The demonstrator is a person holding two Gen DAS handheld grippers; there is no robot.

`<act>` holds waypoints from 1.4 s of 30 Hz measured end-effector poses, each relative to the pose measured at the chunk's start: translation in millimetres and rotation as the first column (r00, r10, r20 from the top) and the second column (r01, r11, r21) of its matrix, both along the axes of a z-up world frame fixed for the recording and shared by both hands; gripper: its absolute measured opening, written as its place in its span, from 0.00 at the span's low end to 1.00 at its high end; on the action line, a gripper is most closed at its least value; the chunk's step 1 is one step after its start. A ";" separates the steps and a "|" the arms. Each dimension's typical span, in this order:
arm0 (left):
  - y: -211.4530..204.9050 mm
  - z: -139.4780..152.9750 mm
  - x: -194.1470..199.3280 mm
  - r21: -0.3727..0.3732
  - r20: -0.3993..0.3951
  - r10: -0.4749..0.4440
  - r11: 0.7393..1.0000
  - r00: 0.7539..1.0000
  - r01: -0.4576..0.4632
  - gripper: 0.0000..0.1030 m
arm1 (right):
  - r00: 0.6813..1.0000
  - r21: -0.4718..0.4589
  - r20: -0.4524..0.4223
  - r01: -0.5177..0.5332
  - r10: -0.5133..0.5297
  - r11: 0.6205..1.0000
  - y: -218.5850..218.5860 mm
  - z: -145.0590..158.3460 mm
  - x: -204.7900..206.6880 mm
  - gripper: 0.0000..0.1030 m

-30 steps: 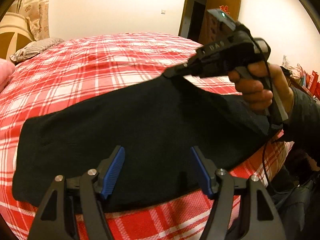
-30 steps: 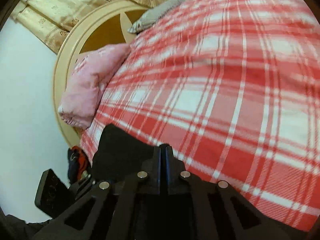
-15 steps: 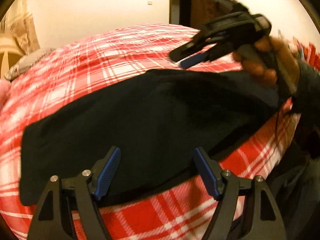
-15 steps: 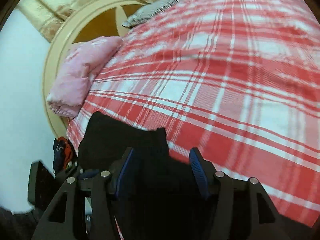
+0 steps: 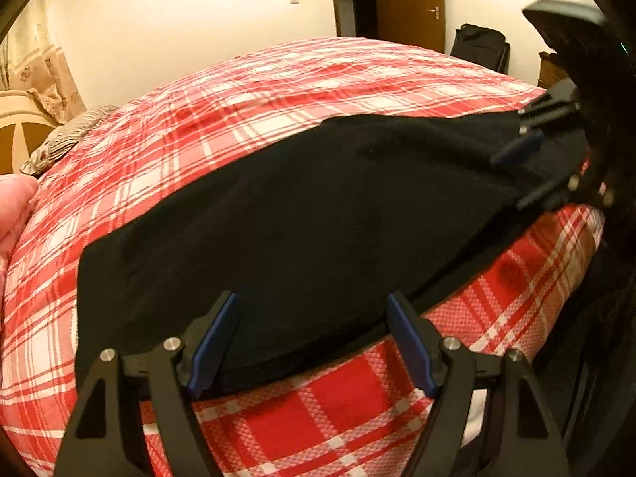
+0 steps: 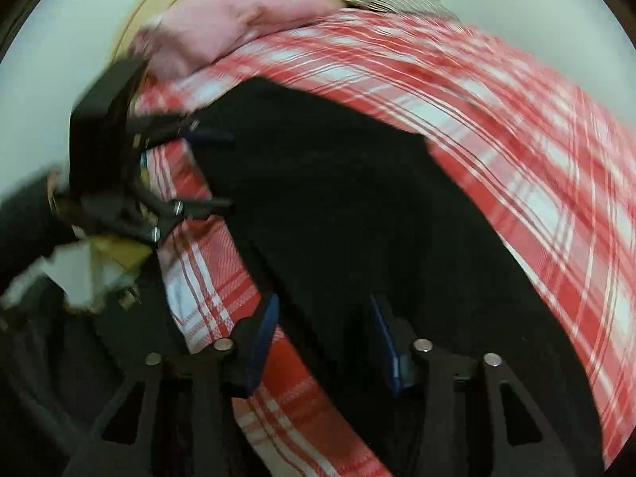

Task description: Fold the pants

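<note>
Black pants (image 5: 302,218) lie folded lengthwise across the red plaid bed; they also show in the right wrist view (image 6: 357,214). My left gripper (image 5: 314,318) is open, its blue-padded fingers (image 5: 214,338) just over the pants' near edge. My right gripper (image 6: 324,318) is open and empty over the other end of the pants. It shows at the right of the left wrist view (image 5: 512,171), and the left gripper shows at the left of the right wrist view (image 6: 222,171).
The bed (image 5: 254,91) has a red and white plaid cover. A pink pillow (image 6: 234,20) and a grey patterned pillow (image 5: 63,139) lie by the round headboard (image 5: 16,119). A wooden door (image 5: 409,0) and a dark bag (image 5: 481,45) stand beyond the bed.
My right gripper let go of the pants' corner, opened, and swung down to the pants' right end. The lifted cloth now lies flat. My left gripper stayed open over the near edge.
</note>
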State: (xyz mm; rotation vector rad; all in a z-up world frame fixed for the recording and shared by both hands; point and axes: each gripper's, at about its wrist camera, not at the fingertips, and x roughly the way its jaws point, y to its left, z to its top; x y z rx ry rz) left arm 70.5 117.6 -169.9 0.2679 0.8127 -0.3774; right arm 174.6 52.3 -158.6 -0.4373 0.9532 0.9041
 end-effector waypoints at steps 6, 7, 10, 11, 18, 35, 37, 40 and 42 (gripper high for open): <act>21.5 -0.4 9.0 -0.049 -0.010 -0.012 0.999 1.000 0.012 0.78 | 0.999 -0.011 0.041 0.017 -0.016 1.000 -2.0 -1.3 1.2 0.03; 24.6 0.0 10.3 -0.052 -0.014 -0.010 0.999 1.000 0.010 0.78 | 0.999 -0.004 0.044 -0.001 0.002 1.000 -4.1 3.3 -2.1 0.03; 33.6 1.3 9.6 -0.091 -0.033 -0.029 0.996 0.999 0.026 0.78 | 0.995 -0.070 0.080 -0.057 0.062 0.996 -3.9 3.0 -21.0 0.03; 34.7 1.1 9.6 -0.098 -0.035 -0.036 0.995 0.999 0.032 0.78 | 0.994 -0.102 0.085 -0.056 0.065 0.993 -0.3 -5.2 -22.4 0.03; 28.6 23.4 3.0 -0.170 -0.010 -0.046 0.984 0.999 0.044 0.77 | 1.000 0.007 -0.024 -0.013 0.013 1.000 -23.4 -9.9 -4.8 0.21; -128.8 22.0 34.7 -0.127 -0.001 -0.377 0.919 0.926 0.374 0.77 | 0.612 0.083 0.117 0.779 -0.782 0.621 -355.1 70.9 10.0 0.42; -132.1 18.3 37.8 -0.139 -0.018 -0.376 0.918 0.926 0.370 0.77 | 0.505 0.089 0.100 0.853 -0.857 0.514 -405.8 73.8 2.1 0.42; -138.0 8.5 40.8 -0.152 -0.063 -0.373 0.920 0.926 0.361 0.77 | 0.388 0.054 0.115 0.917 -0.915 0.396 -458.4 69.3 -3.5 0.42; -140.5 8.9 37.0 -0.137 -0.054 -0.378 0.920 0.924 0.368 0.81 | 0.350 0.061 0.070 0.933 -0.934 0.354 -481.8 63.7 -7.4 0.42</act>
